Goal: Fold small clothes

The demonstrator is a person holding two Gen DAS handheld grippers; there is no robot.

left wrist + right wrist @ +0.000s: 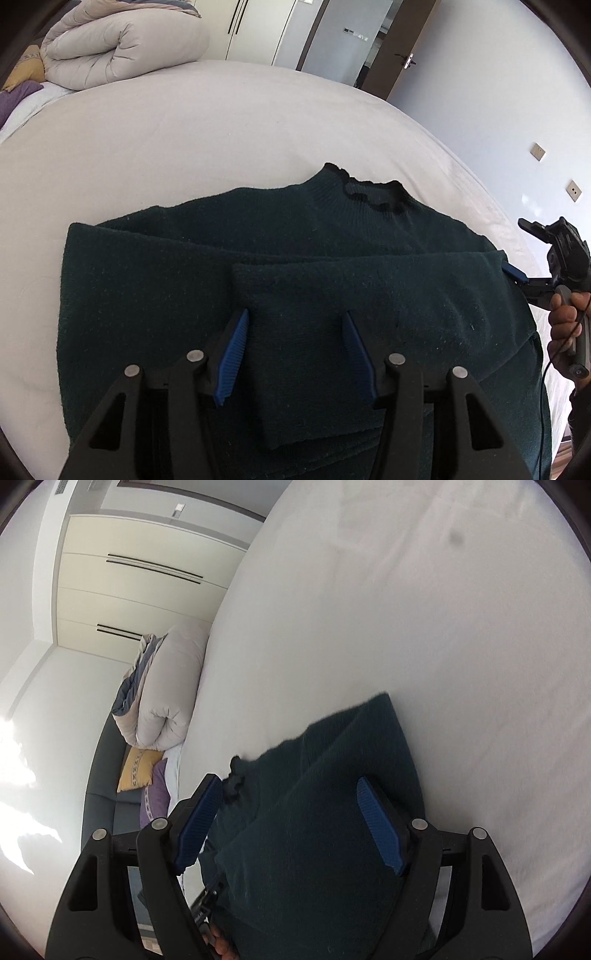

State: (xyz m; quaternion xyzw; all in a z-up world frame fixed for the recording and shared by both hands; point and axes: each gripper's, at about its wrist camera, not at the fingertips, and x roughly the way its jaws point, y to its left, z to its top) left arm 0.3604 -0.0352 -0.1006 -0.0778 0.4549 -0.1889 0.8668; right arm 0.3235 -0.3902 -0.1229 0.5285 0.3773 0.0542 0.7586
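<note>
Dark green knitted sweater [295,266] lies flat on the white bed sheet [184,140], both sleeves already folded across the body. We find our left gripper [293,328] and right gripper [291,812] spread open above the fabric, holding nothing. We judge the sleeve stage done; next comes pinching the hem and carrying it toward the collar [369,192].
</note>
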